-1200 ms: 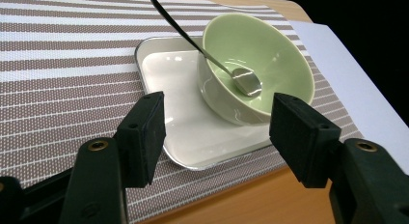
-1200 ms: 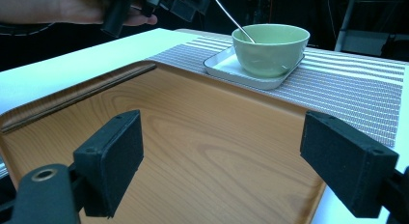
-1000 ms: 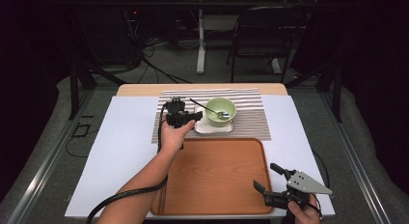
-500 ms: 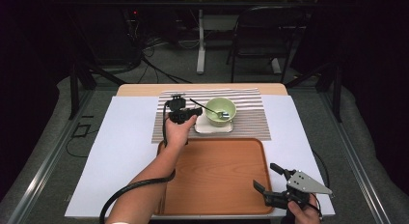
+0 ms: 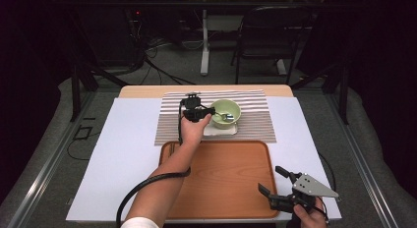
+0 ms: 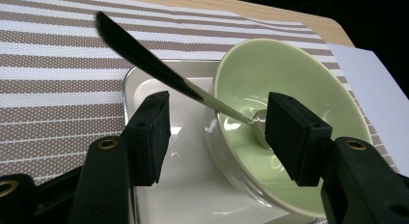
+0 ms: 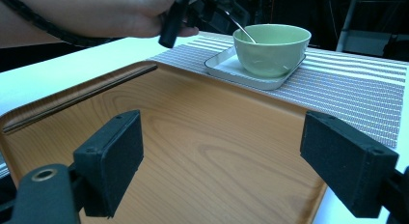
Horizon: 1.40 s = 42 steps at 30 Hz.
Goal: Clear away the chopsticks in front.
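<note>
A pale green bowl (image 5: pixel 225 113) stands on a white square plate (image 5: pixel 220 130) on the striped placemat (image 5: pixel 255 125). A spoon (image 6: pixel 144 60) with a black handle leans in the bowl (image 6: pixel 294 74). My left gripper (image 5: pixel 208 112) hovers at the bowl's left rim, pointing right. Seen along its jaws, my left gripper (image 6: pixel 222 137) is open and has just been opening a little. The spoon's shaft crosses the gap ahead of the pads (image 6: pixel 149 137), untouched. My right gripper (image 5: pixel 269 179) is open over the wooden tray's near right corner, nothing between its jaws (image 7: pixel 222 171).
The wooden tray (image 5: pixel 226 184) lies bare in front of the placemat, on a white sheet (image 5: pixel 123 154) covering the table. The left forearm (image 5: pixel 167 174) crosses the tray's left part. A chair and desk legs stand beyond the table's far edge.
The left hand has shifted right and slightly down, bringing its gripper up to the bowl and spoon. The right gripper has stayed put.
</note>
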Motion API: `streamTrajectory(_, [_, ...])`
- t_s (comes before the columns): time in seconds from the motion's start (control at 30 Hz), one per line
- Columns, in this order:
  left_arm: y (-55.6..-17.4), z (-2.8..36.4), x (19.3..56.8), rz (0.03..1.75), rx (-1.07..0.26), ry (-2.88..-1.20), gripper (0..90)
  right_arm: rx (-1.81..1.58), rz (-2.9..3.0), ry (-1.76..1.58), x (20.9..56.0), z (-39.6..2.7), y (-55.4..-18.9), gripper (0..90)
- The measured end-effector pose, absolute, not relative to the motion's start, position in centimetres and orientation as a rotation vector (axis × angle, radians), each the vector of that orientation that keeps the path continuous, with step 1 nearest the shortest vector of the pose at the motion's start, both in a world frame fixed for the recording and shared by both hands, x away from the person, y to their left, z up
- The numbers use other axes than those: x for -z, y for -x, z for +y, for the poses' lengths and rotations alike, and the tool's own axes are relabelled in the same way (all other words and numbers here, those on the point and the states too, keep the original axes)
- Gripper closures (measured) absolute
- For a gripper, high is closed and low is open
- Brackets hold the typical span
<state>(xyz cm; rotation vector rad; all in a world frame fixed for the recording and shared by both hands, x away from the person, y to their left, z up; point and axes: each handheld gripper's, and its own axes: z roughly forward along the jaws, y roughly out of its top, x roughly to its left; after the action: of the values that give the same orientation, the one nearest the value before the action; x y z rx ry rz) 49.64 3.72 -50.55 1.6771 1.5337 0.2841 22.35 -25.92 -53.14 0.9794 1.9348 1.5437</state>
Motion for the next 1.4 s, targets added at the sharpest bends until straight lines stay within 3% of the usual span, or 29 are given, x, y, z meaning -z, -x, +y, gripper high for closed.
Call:
streamTrajectory(0.4, [-50.8,2.6,51.4,1.559,-0.302,-1.682,35.0,-1.546,1.938,-0.982,53.2,-25.9,-22.4,14.6])
streamTrajectory(1.4, [-51.4,1.4,53.2,1.589,-0.300,-1.705,39.7,-1.546,1.939,-0.974,53.1,-25.9,-22.4,14.6])
